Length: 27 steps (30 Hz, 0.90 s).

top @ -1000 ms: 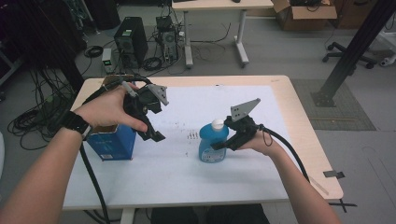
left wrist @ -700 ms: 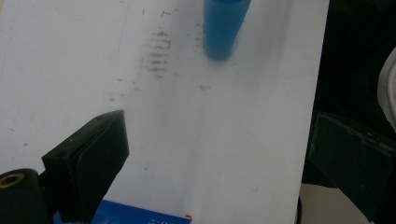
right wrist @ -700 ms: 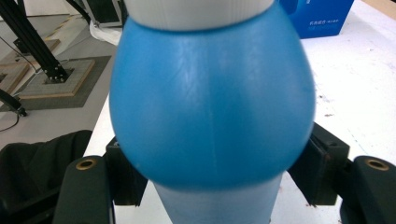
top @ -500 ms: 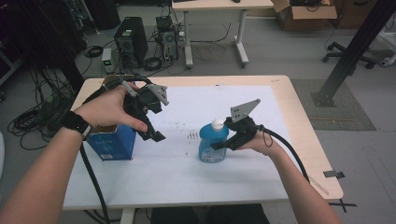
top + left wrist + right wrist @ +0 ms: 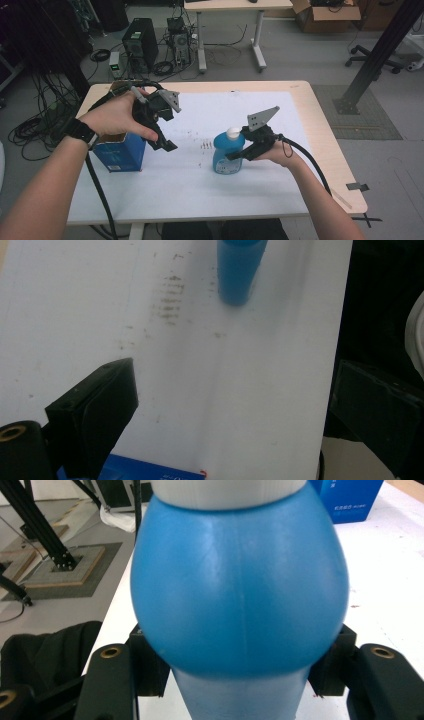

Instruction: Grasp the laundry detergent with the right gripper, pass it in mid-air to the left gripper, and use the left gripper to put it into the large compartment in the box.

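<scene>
Since your right gripper (image 5: 239,153) has just been closing, it now clamps the blue bottle (image 5: 228,155) low, keeping it upright. Left gripper (image 5: 161,131) hovers open, ready beside the blue box (image 5: 120,152).

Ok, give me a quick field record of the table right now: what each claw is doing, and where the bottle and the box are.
right claw: jaws have just been closing, now clamped on the blue plastic bottle with a white cap from both sides
bottle: upright on the white table mat
left claw: open, empty, held above the mat
blue cardboard box: on the mat's left part, beneath the left hand
</scene>
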{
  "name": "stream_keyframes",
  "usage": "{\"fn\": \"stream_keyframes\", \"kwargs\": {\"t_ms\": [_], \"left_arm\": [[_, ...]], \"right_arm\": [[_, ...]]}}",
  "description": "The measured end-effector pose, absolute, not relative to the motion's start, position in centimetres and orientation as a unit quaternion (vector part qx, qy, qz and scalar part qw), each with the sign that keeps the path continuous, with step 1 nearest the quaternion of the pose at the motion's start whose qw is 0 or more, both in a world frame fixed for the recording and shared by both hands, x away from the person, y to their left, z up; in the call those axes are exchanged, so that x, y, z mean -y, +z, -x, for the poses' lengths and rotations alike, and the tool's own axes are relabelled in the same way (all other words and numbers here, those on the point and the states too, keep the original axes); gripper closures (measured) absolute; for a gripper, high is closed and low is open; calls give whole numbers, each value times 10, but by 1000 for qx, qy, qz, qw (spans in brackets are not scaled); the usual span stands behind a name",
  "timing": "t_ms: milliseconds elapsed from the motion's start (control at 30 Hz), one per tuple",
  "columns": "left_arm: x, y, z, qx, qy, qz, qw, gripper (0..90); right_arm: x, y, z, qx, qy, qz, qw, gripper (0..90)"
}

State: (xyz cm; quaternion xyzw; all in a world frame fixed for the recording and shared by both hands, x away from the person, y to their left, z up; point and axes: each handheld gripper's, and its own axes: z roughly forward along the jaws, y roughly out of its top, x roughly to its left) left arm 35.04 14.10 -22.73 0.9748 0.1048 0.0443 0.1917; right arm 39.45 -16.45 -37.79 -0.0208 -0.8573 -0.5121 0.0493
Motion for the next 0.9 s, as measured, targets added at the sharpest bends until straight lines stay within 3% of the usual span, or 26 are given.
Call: {"fn": "stream_keyframes", "kwargs": {"t_ms": [633, 900], "left_arm": [[-139, -216, -350, -109, 55, -973, 198, 87], [-137, -206, -349, -106, 64, -973, 196, 74]], "right_arm": [[163, -365, -397, 873, -484, 37, 44, 416], [164, -340, -398, 871, -488, 29, 38, 417]]}}
